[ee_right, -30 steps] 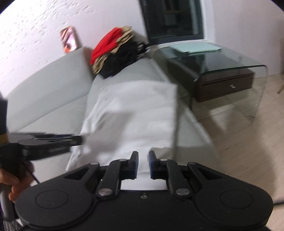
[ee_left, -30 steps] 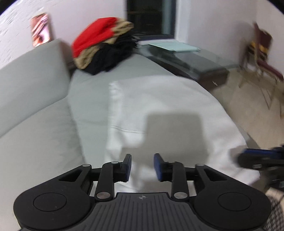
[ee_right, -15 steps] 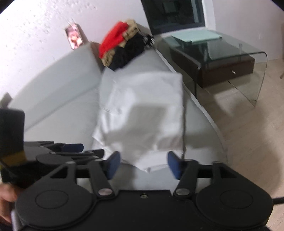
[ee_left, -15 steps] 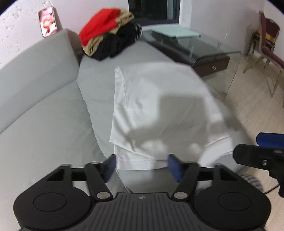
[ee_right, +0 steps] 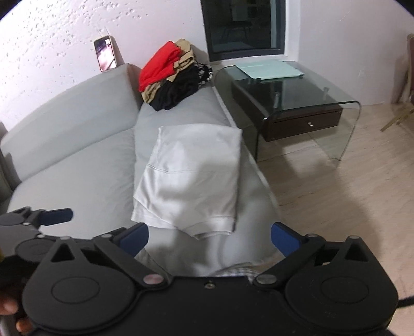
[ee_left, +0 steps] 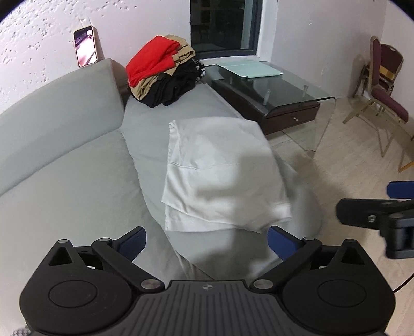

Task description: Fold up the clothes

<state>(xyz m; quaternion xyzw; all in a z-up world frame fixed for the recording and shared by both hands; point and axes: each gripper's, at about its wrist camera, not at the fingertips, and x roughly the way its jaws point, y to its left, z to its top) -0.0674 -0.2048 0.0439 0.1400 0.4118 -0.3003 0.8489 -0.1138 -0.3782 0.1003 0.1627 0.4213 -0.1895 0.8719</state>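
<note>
The left wrist view showed the folded white garment lying flat on the grey sofa, on the seat section nearest the floor, its layered hem edges stepped at the near end and a stitched seam running across its upper third. The left gripper hung just short of that near hem, its blue-padded fingers spread wide apart and holding nothing, the cloth lying free between and beyond them. Off to the right edge of that view sat the right gripper, over the floor side of the sofa. From the right wrist view the same white garment lay ahead, and the right gripper was likewise parted wide, its fingers clear of the fabric and empty; the left gripper poked in low at the left. Farther along the sofa seat, well apart from the white piece, was a pile of clothes, red on top, tan beneath, black at the bottom. A phone leaned against the textured white wall on top of the sofa back. Beside the sofa stood a glass coffee table with a pale green folder on it, a dark window behind, and maroon chairs by the far wall.
</note>
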